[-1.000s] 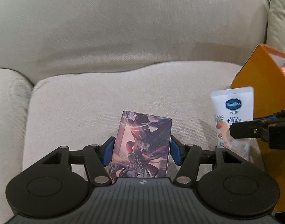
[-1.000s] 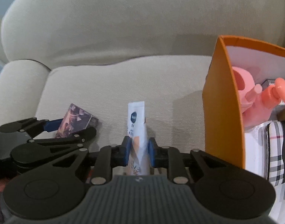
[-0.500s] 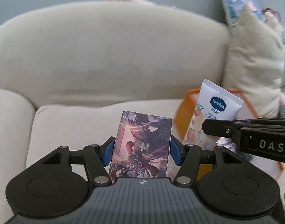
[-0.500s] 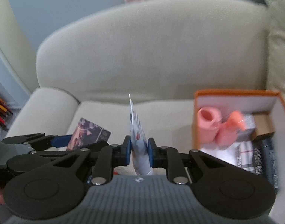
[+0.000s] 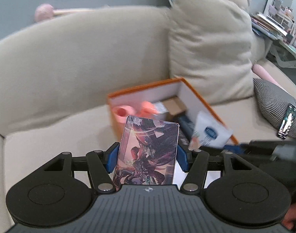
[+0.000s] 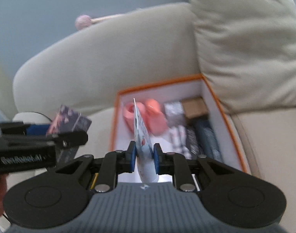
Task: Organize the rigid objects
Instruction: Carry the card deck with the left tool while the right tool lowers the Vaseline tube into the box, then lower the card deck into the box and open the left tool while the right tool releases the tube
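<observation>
My left gripper [image 5: 147, 156] is shut on a small card box with dark fantasy art [image 5: 146, 151], held in the air left of the orange box [image 5: 146, 88]. My right gripper [image 6: 144, 156] is shut on a white lotion tube [image 6: 143, 136], held above the orange box's [image 6: 225, 114] near left part. The tube also shows in the left wrist view [image 5: 210, 133], and the card box [image 6: 70, 120] and left gripper [image 6: 56, 134] show at the left of the right wrist view.
The orange box sits on a beige sofa seat [image 5: 60, 136] and holds pink items [image 6: 155, 120], a brown carton [image 6: 195, 106] and dark plaid items [image 6: 190, 137]. A large beige cushion [image 5: 210, 44] leans behind the box. A grey patterned cushion [image 5: 274, 101] lies at the right.
Both grippers have risen from the seat and moved right with their objects. The tube now hangs over the open orange box; the card box is just left of it.
</observation>
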